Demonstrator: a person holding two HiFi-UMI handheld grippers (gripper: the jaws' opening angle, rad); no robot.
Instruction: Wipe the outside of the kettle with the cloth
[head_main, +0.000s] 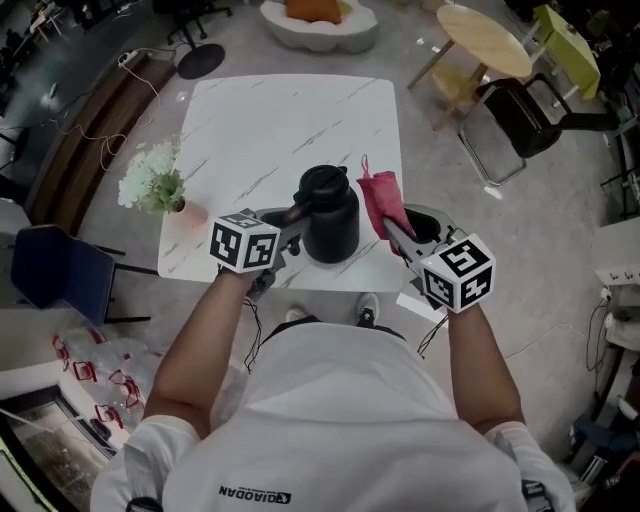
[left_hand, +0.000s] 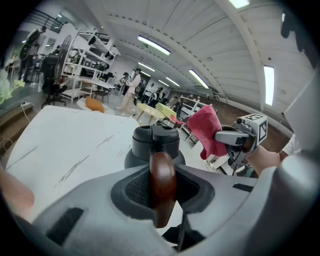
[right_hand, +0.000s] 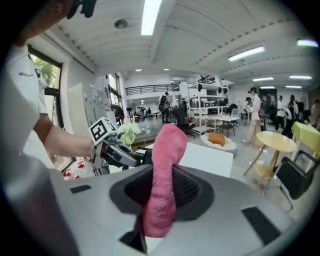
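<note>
A black kettle (head_main: 330, 218) stands near the front edge of the white marble table (head_main: 260, 140). Its brown wooden handle (left_hand: 162, 185) is clamped between the jaws of my left gripper (head_main: 292, 222), and the kettle's body and lid (left_hand: 156, 142) rise just beyond. My right gripper (head_main: 395, 232) is shut on a pink cloth (head_main: 382, 200), which stands up beside the kettle's right side, close to it; whether it touches I cannot tell. In the right gripper view the pink cloth (right_hand: 162, 185) fills the jaws. The left gripper view shows the cloth (left_hand: 206, 131) held by the right gripper (left_hand: 222, 136).
A pot of white flowers (head_main: 155, 180) stands at the table's left edge. A blue chair (head_main: 55, 275) is left of the table. A round wooden table (head_main: 485, 40) and a dark chair (head_main: 520, 115) stand at the back right. A white cushion seat (head_main: 320, 20) is beyond.
</note>
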